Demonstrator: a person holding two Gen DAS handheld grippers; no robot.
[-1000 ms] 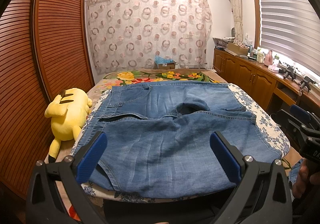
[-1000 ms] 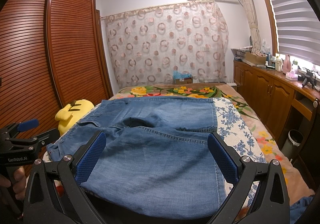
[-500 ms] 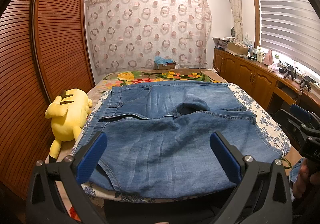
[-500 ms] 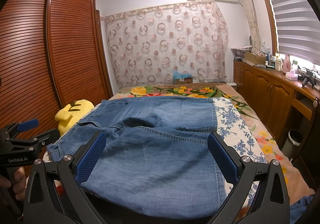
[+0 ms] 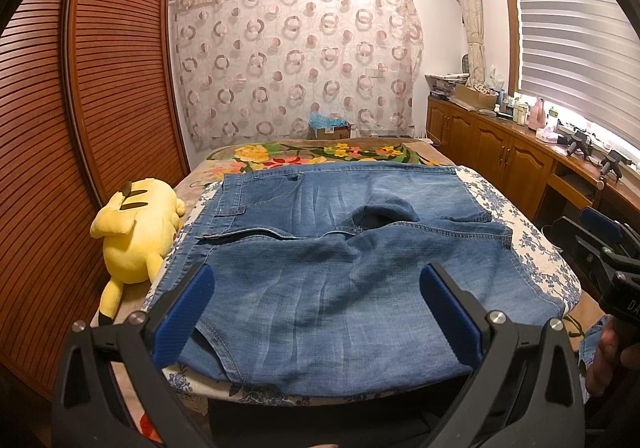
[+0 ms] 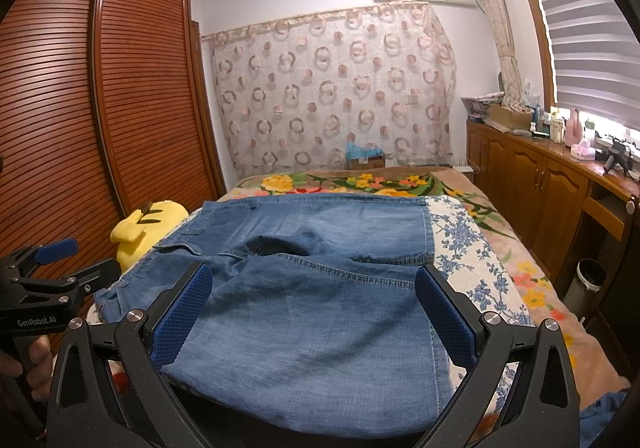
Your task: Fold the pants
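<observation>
While both the left gripper (image 5: 316, 308) and the right gripper (image 6: 314, 306) are hovering spread wide and holding nothing, the pants (image 5: 340, 268) are lying partly folded across the bed (image 5: 532, 260), beside the yellow plush (image 5: 136, 232). If a gripper is pinching only the top denim layer, the fold is probably going crooked, and the near edge, which is hanging over the bed's end, may be sliding off.

Faded blue denim pants (image 5: 336, 268) are laid on a white, blue-flowered sheet (image 5: 520, 236); a yellow plush (image 5: 136, 232) is seen at left.

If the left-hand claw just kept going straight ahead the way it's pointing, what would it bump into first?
Most likely the blue jeans. The left gripper hangs open just short of the bed, and the denim fills the gap between its fingers. Depth is hard to judge in this fisheye view, so the exact touch point is uncertain.
</observation>
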